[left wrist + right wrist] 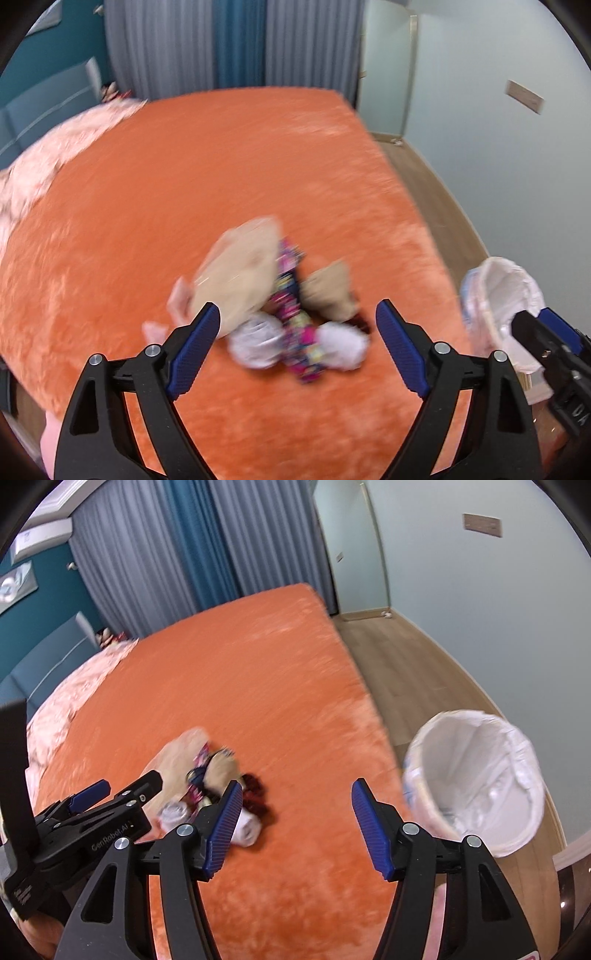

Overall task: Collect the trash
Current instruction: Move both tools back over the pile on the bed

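An orange bedspread [229, 177] covers the bed, pink quilt [48, 162] at ten o'clock, grey-and-blue curtains [177, 550] at twelve, wooden floor [402, 672] at two.

A bed [229, 177] covered by a fuzzy orange blanket [266, 672] carries everything. Near its foot end lies a blurred heap of trash [280, 299]: a tan plastic bag [240, 280], a bright patterned wrapper [291, 295] running through the middle, a brown crumpled piece [328, 295] beside it, and two white wads [258, 341] at the near edge of the heap. A pale pink quilt [55, 155] lies bunched along the head end. Beside the bed, a bin [480, 775] lined with a white bag stands on the wooden floor [406, 672].
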